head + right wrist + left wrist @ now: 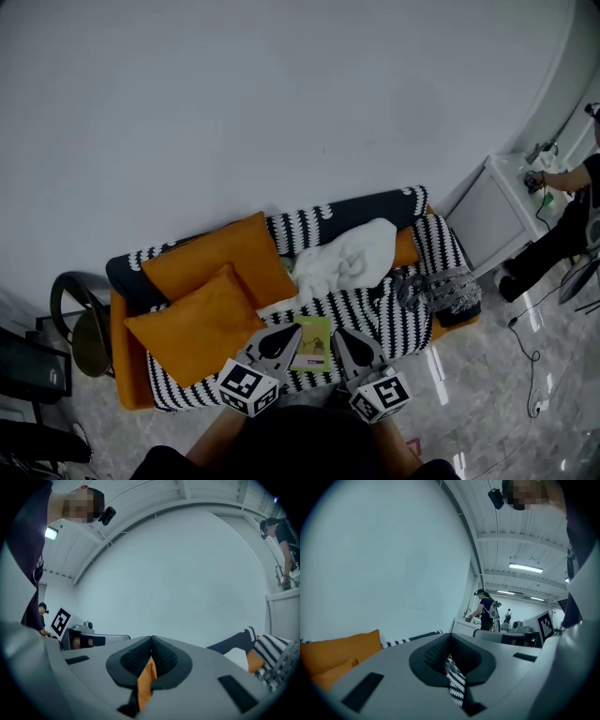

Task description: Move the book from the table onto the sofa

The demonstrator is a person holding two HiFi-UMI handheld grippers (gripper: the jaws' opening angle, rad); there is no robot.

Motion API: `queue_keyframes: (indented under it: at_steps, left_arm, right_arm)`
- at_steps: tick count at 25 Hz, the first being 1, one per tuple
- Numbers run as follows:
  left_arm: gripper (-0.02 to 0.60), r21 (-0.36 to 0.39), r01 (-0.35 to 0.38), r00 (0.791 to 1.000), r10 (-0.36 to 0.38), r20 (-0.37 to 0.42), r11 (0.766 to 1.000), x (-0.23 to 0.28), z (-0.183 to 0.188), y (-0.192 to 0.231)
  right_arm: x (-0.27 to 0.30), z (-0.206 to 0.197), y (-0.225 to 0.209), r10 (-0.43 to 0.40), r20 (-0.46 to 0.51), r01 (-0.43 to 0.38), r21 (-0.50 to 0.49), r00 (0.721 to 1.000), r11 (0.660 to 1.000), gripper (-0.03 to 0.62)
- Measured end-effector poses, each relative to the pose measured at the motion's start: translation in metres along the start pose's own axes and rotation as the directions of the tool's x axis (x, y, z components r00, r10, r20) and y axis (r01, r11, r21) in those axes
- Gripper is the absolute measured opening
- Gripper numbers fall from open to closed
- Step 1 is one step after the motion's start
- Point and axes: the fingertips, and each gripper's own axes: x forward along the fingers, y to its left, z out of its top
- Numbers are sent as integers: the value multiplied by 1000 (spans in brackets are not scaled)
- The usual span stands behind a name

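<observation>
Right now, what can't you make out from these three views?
- book: head view only; cover print too small, contact with left tongs or right tongs unclear.
- Both gripper views: book below frame, behind the shut tongs.
- sofa front edge: head view, hidden by the person's arms.
- Grey bundle: too small to identify.
- Table: in no view.

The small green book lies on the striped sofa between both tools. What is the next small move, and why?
Probably draw both tools back from it and stop. The small green book already lies flat on the black-and-white striped sofa, and the left tool and right tool flank it shut and empty.
</observation>
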Motion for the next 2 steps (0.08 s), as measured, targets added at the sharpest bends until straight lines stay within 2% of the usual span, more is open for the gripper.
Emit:
queue_keyframes:
  at_steps: [2]
  left_arm:
    - [15, -4, 0, 1000, 0, -3, 1000, 2, 0, 2]
  right_arm:
    - [2, 0, -1, -1, -4, 1, 3, 1000, 1000, 23]
